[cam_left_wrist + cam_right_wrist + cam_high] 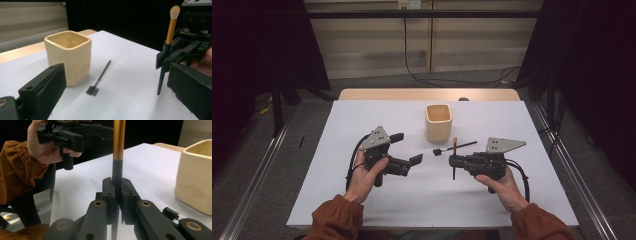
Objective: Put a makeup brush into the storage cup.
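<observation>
Brush with orange handle, dark lower shaft and pale bristle tip stands upright, clamped between the right gripper jaws. Left gripper jaws are wide apart, holding nothing.

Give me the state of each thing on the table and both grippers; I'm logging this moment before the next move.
left gripper: open, holding nothing, held above the table.
right gripper: shut on the makeup brush.
makeup brush: held upright, bristles up, dark handle end down.
cup: upright on the table, open, nothing seen inside.
black brush: lying flat on the table beside the cup, not held.
</observation>
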The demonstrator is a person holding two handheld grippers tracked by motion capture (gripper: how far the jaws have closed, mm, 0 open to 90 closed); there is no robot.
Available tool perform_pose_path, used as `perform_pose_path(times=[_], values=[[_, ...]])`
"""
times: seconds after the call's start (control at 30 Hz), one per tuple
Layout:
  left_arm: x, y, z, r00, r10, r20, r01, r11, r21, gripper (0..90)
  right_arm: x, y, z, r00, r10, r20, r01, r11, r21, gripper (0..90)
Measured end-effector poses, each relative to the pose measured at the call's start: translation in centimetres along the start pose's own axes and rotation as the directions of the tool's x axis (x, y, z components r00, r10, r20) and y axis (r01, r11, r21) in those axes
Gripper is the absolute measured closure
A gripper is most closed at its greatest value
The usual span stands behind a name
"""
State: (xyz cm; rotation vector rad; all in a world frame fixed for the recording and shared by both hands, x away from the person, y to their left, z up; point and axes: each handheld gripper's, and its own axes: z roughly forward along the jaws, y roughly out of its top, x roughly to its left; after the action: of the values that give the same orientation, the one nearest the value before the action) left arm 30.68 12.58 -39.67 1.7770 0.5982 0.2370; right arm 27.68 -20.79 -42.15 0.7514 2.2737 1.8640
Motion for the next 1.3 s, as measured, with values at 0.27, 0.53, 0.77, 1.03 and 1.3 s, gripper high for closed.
perform_pose_path(times=[0.27,0.53,0.77,1.03,1.3], values=[[0.3,-1.3,-1.2,0.9995,-0.028,-0.016,0.028,0.9994,-0.019,2.2,-0.8,0.3,-0.4,0.9993,0.005,0.037,-0.005,1.0,-0.007,83.9],[0.1,-2.9,-2.6,0.9985,-0.025,-0.049,0.024,0.9996,-0.015,2.1,-1.2,1.0,-0.4,0.9981,0.004,0.061,-0.003,1.0,-0.019,83.8],[0.4,-3.7,-4.1,0.9971,-0.024,-0.072,0.024,0.9997,-0.002,2.1,-2.2,1.4,-0.1,0.9959,0.013,0.09,-0.01,1.0,-0.028,83.8],[0.2,-4.2,-5.3,0.9967,-0.026,-0.078,0.026,0.9997,0.0,2.2,-3.1,1.7,-0.8,0.9919,0.019,0.125,-0.015,0.999,-0.034,83.9],[0.4,-5.7,-6.7,0.9946,-0.062,-0.083,0.062,0.998,-0.002,2.2,-3.5,4.0,0.2,0.9904,-0.014,0.138,0.02,0.999,-0.041,83.9]])
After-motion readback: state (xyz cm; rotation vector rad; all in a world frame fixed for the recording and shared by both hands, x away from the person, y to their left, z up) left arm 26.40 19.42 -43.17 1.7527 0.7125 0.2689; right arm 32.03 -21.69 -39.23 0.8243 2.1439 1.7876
